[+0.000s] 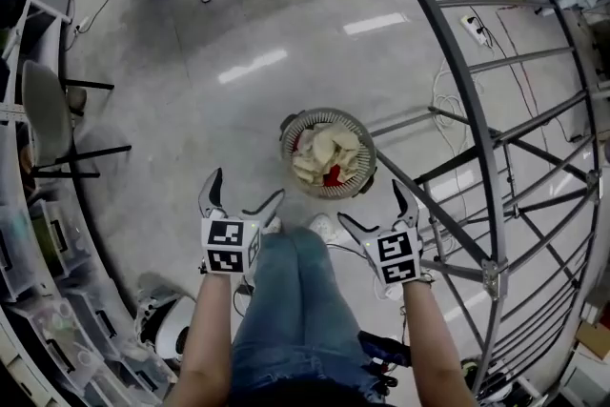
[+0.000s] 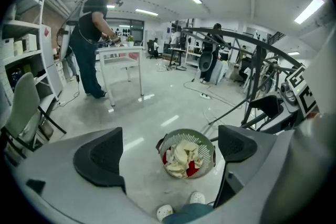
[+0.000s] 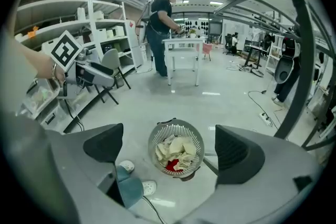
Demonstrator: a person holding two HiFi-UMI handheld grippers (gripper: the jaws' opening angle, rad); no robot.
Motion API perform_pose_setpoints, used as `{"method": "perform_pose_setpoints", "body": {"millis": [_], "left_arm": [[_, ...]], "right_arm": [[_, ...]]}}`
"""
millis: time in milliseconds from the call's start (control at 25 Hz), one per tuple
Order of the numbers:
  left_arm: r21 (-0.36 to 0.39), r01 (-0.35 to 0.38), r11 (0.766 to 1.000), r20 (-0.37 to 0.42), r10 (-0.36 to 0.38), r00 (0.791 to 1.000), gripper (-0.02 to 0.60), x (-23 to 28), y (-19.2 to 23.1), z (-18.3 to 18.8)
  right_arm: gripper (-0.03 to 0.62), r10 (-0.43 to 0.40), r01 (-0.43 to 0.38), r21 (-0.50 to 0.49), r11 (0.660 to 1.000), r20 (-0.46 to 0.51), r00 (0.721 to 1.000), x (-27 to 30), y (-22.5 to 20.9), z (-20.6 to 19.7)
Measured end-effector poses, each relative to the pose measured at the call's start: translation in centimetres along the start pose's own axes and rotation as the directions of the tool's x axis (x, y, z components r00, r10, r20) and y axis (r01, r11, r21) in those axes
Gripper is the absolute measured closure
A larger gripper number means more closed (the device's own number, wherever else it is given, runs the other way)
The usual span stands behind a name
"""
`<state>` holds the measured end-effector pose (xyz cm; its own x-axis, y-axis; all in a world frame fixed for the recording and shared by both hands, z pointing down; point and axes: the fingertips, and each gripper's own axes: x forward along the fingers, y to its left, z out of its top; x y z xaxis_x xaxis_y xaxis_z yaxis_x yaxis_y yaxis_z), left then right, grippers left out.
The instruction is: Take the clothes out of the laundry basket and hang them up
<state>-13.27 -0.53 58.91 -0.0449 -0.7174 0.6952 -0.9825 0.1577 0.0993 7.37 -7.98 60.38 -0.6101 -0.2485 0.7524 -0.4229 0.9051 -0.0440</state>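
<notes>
A round grey laundry basket [image 1: 290, 131] stands on the floor ahead of my feet, filled with cream clothes [image 1: 329, 151] and a red piece [image 1: 334, 176]. Both gripper views show the same basket [image 2: 205, 145] [image 3: 157, 136] below and between the jaws. My left gripper [image 1: 245, 193] is open and empty, held above the floor to the basket's near left. My right gripper [image 1: 377, 206] is open and empty too, near the basket's near right. A tall metal drying rack [image 1: 481, 143] curves up on the right.
Cables and a power strip [image 1: 474, 27] lie on the floor behind the rack. A white table [image 2: 119, 57] with a person [image 2: 89, 34] at it stands farther back. Shelves and a chair [image 1: 48, 114] line the left side. Storage bins [image 1: 57, 338] sit near left.
</notes>
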Motion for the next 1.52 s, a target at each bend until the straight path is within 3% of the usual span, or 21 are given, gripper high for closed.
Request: {"method": "perform_pose_setpoints", "body": {"millis": [200, 560, 840, 1120, 1320, 1520], "left_arm": [[-0.026, 0.010, 1.000, -0.011, -0.011, 1.000, 0.014, 2.0, 0.2, -1.9], [0.022, 0.089, 0.996, -0.077, -0.087, 0.993, 0.014, 7.4, 1.1, -7.0], [0.027, 0.138, 0.990, -0.106, -0.135, 0.985, 0.014, 12.5, 2.0, -10.0], [-0.006, 0.167, 0.986, -0.125, -0.166, 0.978, 0.014, 16.2, 3.6, -12.8], [0.024, 0.184, 0.983, -0.121, -0.180, 0.976, 0.014, 19.4, 4.6, -13.7], [0.016, 0.202, 0.979, -0.119, -0.199, 0.973, 0.015, 22.2, 5.1, -14.9]], "right_arm": [[0.057, 0.047, -0.049, -0.045, 0.998, -0.049, 0.998, 4.2, -0.4, -2.4], [0.076, 0.033, -0.071, -0.205, 0.976, -0.185, 0.982, 12.4, -1.5, -7.1], [0.079, 0.041, -0.108, -0.256, 0.961, -0.256, 0.966, 18.8, -2.0, -10.4], [0.086, 0.033, -0.187, -0.453, 0.872, -0.327, 0.944, 24.6, -2.2, -13.8], [0.111, 0.022, -0.209, -0.491, 0.846, -0.360, 0.933, 28.8, -3.3, -15.8], [0.163, -0.024, -0.252, -0.606, 0.755, -0.410, 0.912, 32.4, -4.4, -18.2]]}}
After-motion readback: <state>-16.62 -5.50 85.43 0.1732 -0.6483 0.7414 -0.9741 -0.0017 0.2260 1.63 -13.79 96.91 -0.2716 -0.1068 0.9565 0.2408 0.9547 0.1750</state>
